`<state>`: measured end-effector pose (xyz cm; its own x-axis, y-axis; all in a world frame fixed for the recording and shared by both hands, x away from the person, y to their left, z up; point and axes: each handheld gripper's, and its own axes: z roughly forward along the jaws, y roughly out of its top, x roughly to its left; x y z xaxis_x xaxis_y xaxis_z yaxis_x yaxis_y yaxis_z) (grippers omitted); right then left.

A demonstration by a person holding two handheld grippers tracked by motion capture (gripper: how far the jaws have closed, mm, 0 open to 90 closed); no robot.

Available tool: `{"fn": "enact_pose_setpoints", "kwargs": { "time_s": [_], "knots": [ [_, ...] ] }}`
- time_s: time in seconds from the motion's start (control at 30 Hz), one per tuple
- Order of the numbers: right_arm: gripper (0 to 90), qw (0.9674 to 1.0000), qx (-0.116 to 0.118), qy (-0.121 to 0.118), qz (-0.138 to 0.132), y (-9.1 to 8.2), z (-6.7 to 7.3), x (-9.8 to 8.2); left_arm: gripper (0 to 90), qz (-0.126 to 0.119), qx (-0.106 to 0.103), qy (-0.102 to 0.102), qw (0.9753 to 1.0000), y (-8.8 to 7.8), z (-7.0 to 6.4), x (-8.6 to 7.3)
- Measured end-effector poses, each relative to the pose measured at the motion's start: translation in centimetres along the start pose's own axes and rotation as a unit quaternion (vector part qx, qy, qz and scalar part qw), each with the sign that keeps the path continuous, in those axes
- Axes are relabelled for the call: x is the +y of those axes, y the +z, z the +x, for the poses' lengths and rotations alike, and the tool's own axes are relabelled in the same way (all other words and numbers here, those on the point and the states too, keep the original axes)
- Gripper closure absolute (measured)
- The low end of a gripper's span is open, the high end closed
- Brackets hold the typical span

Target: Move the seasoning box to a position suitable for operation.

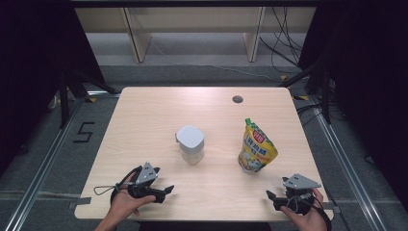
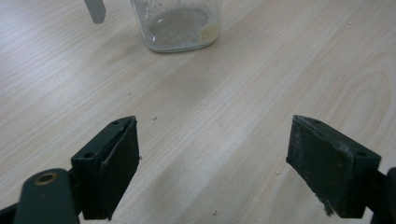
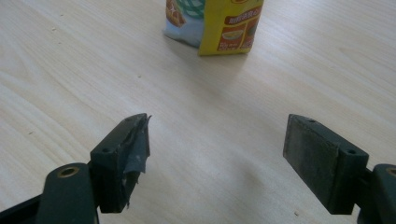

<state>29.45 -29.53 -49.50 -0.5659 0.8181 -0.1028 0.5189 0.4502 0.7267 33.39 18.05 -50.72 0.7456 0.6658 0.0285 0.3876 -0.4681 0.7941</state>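
A clear jar (image 1: 191, 145) with a white lid stands at the middle of the wooden table (image 1: 144, 115); its glass base (image 2: 180, 25) holds a little pale residue. To its right stands a yellow spouted pouch (image 1: 256, 147) with a green cap, and its printed bottom (image 3: 215, 25) faces the right gripper. My left gripper (image 1: 165, 192) rests near the front left edge, held by a hand, open and empty (image 2: 212, 165). Near the front right corner my right gripper (image 1: 272, 198) is also open with nothing between its jaws (image 3: 217, 161).
A round cable hole (image 1: 237, 99) sits at the table's far right. Small crumbs (image 2: 154, 118) dot the wood ahead of the left gripper. Beyond the table are shelving legs (image 1: 137, 38) and loose cables (image 1: 284, 43) on the floor.
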Motion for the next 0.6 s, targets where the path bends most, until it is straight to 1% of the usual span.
{"fn": "enact_pose_setpoints", "kwargs": {
  "time_s": [0.03, 0.1, 0.13, 0.2, 0.23, 0.27, 0.3, 0.33, 0.37, 0.4, 0.43, 0.47, 0.5, 0.53, 0.6],
  "knots": [
    [23.7, 1.0000, -0.001, -0.001, 0.000, 0.0, -0.1, 0.0, 16.2, 0.005, 0.002, 0.003, 1.0000, -0.1, 0.1, 0.0],
    [23.4, 1.0000, 0.000, -0.001, 0.000, -0.1, -0.1, 0.0, 16.3, 0.004, 0.004, 0.005, 1.0000, -0.1, 0.1, 0.0],
    [23.3, 1.0000, 0.000, -0.002, -0.001, -0.1, -0.2, 0.0, 16.4, -0.001, 0.008, 0.003, 1.0000, -0.1, 0.2, 0.0],
    [23.3, 1.0000, -0.001, 0.002, 0.000, -0.1, -0.1, 0.0, 16.4, -0.001, 0.002, 0.008, 1.0000, -0.2, 0.4, 0.1],
    [23.2, 1.0000, -0.001, -0.001, -0.001, -0.1, -0.2, 0.0, 16.4, -0.006, 0.008, 0.005, 0.9999, -0.2, 0.4, 0.1],
    [23.3, 1.0000, -0.001, -0.001, -0.001, -0.1, -0.2, 0.0, 16.5, -0.003, 0.008, -0.003, 1.0000, -0.3, 0.5, 0.1],
    [23.3, 1.0000, -0.001, -0.001, -0.001, -0.1, -0.2, 0.0, 16.5, -0.003, 0.008, -0.003, 1.0000, -0.3, 0.5, 0.1],
    [23.3, 1.0000, -0.001, -0.002, -0.001, -0.1, -0.2, 0.0, 16.5, -0.008, 0.012, -0.003, 0.9999, -0.4, 0.8, 0.2],
    [23.2, 1.0000, -0.002, -0.002, -0.001, -0.1, -0.2, 0.0, 16.5, -0.014, 0.013, -0.008, 0.9998, -0.4, 1.0, 0.2],
    [23.2, 1.0000, -0.004, -0.004, -0.002, -0.1, -0.2, 0.0, 16.5, -0.013, 0.018, -0.010, 0.9997, -0.4, 1.2, 0.2],
    [23.1, 1.0000, -0.003, -0.004, 0.000, -0.1, -0.2, 0.0, 16.6, -0.022, 0.018, -0.014, 0.9995, -0.3, 1.3, 0.2],
    [23.1, 1.0000, -0.003, -0.003, 0.000, -0.1, -0.2, 0.0, 16.6, -0.017, 0.019, -0.013, 0.9996, -0.4, 1.4, 0.2],
    [23.1, 1.0000, -0.003, -0.005, -0.002, 0.0, -0.2, 0.0, 16.7, -0.024, 0.019, -0.025, 0.9992, -0.3, 1.4, 0.2],
    [23.1, 1.0000, -0.003, -0.005, -0.002, 0.0, -0.2, 0.0, 16.7, -0.024, 0.019, -0.025, 0.9992, -0.3, 1.4, 0.2],
    [23.0, 1.0000, -0.002, -0.003, -0.001, 0.0, -0.1, 0.0, 17.0, -0.024, 0.027, -0.014, 0.9992, -0.3, 1.9, 0.5]
  ]
}}
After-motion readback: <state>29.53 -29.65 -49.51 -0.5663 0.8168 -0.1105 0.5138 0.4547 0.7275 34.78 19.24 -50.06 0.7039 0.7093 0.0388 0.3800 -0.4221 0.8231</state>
